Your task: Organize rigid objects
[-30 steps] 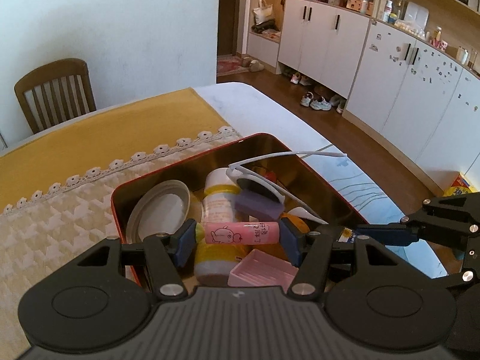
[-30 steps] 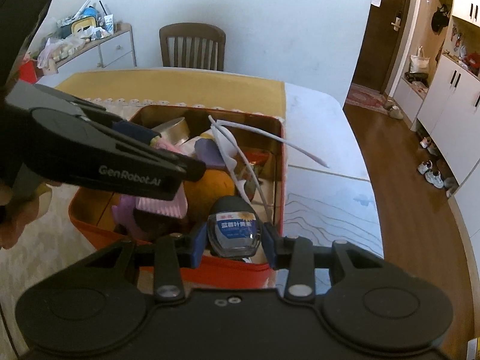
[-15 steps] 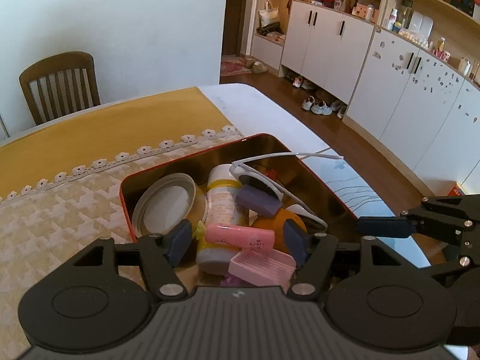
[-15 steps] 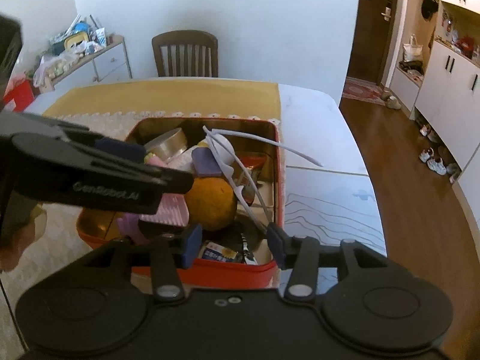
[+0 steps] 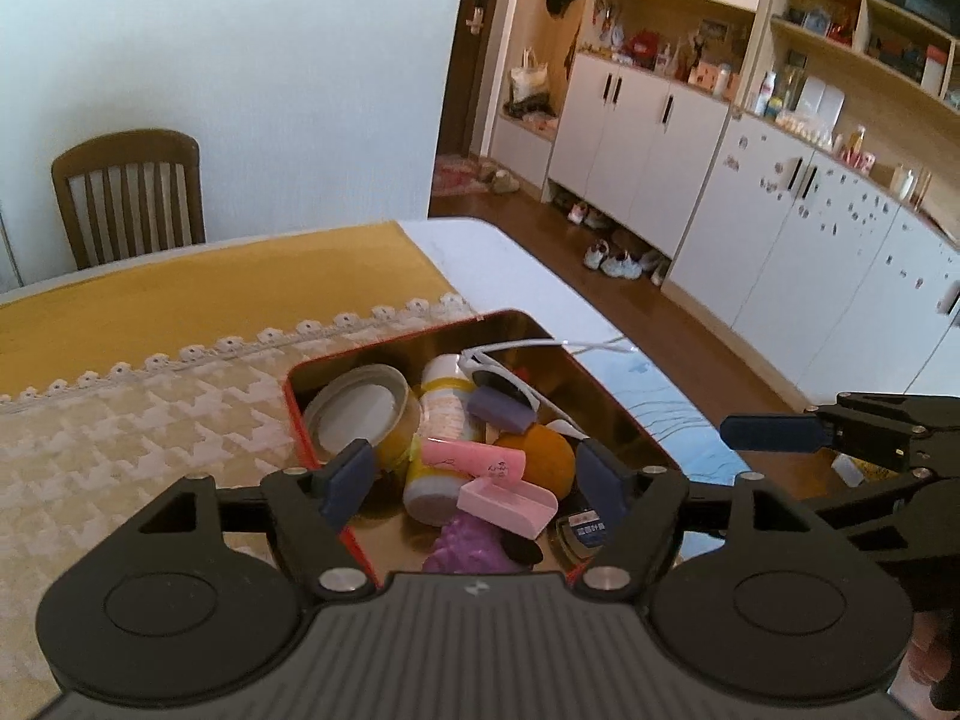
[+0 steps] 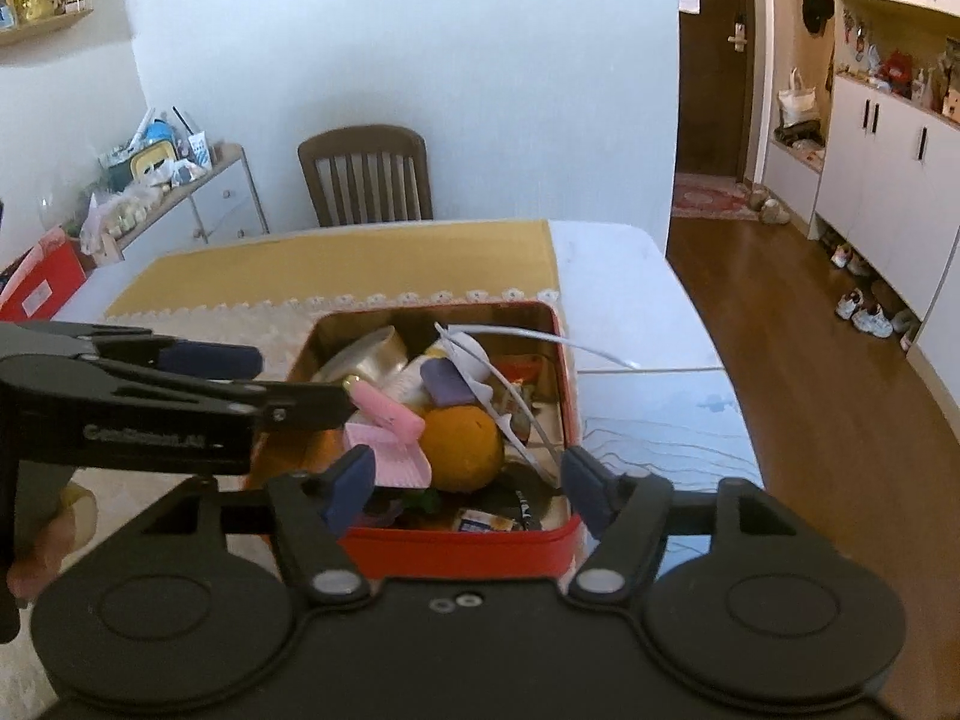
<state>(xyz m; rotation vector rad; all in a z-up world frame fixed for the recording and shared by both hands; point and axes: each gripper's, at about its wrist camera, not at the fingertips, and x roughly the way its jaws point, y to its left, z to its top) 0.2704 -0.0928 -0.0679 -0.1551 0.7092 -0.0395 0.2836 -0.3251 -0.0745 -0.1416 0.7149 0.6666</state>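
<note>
Both items released since the earlier frame, the pink tube (image 5: 473, 459) and bottle (image 6: 483, 519) now lie in the red tin (image 6: 456, 549) at 12 o'clock of the empty, still-opening left gripper (image 5: 474, 474) and right gripper (image 6: 465, 480), so filling looks nearly complete.

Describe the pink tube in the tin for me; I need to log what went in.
The pink tube is a small, smooth, plastic-looking cylinder with a yellowish end cap and dark print on its side. It lies on its side atop the pile in the red tin, resting against the yellow-banded bottle and the pink tray, beside the orange ball. Neither gripper touches it.
</note>
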